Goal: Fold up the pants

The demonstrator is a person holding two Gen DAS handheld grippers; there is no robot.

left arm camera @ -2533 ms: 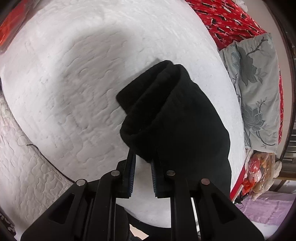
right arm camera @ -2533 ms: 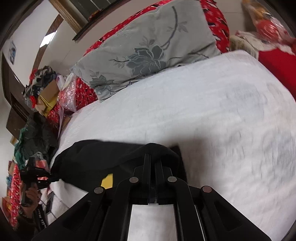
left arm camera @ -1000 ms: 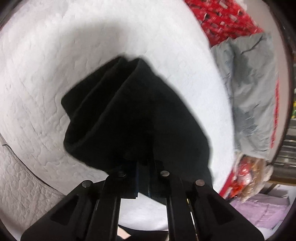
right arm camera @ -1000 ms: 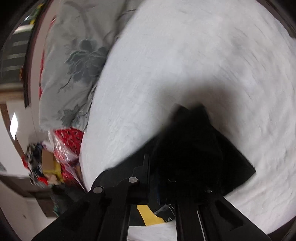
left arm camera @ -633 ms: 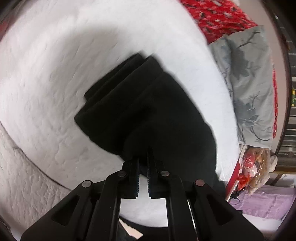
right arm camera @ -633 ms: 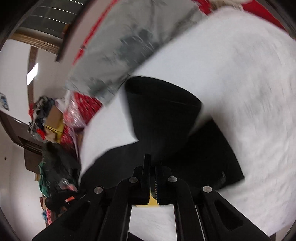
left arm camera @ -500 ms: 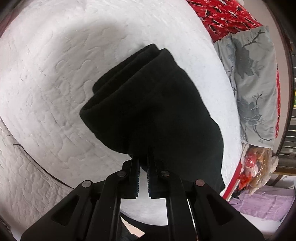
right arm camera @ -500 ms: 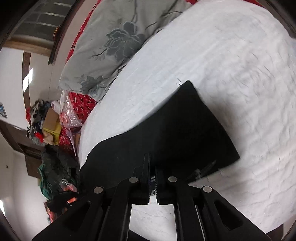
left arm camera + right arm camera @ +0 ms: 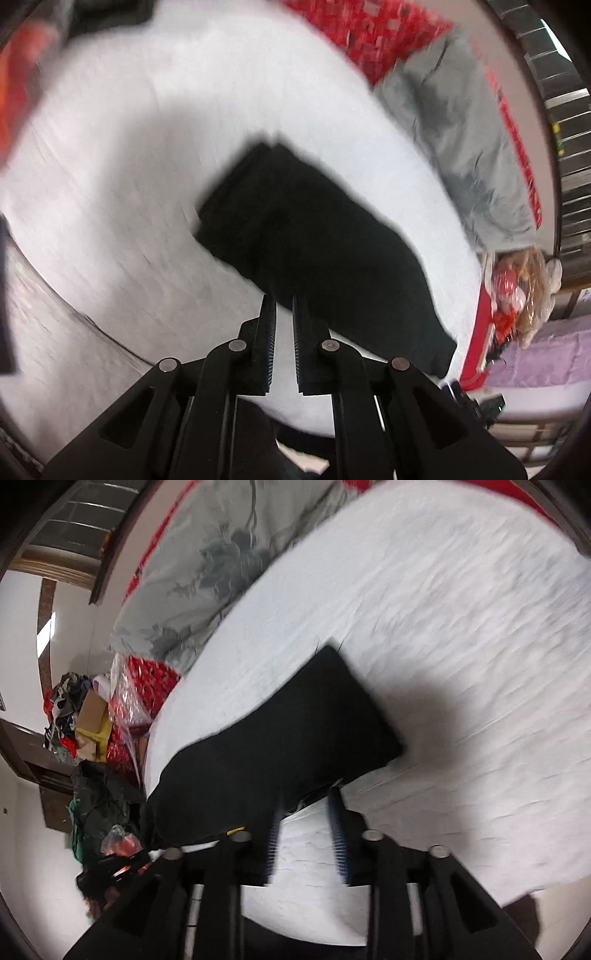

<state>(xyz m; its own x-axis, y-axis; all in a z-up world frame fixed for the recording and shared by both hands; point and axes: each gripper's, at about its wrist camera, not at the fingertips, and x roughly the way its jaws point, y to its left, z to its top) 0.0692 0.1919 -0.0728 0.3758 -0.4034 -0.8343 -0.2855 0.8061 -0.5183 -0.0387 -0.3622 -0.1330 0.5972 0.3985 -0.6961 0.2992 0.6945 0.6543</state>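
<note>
The black pants (image 9: 314, 240) lie folded into a flat bundle on the white quilted bed (image 9: 129, 147). In the left wrist view my left gripper (image 9: 283, 306) is open by a narrow gap, empty, with its tips at the near edge of the pants. In the right wrist view the pants (image 9: 280, 746) lie flat, and my right gripper (image 9: 306, 801) is open and empty, just short of their near edge. Both views are blurred by motion.
A grey floral pillow (image 9: 221, 561) lies at the bed's far side, also in the left wrist view (image 9: 461, 129). A red patterned cover (image 9: 369, 33) lies behind it. Bags and clutter (image 9: 92, 716) sit beside the bed. The bed edge (image 9: 332, 923) is near me.
Both grippers have let go of the pants and opened, the right one wider. Both have drawn back a little from the folded bundle, which now lies flat.
</note>
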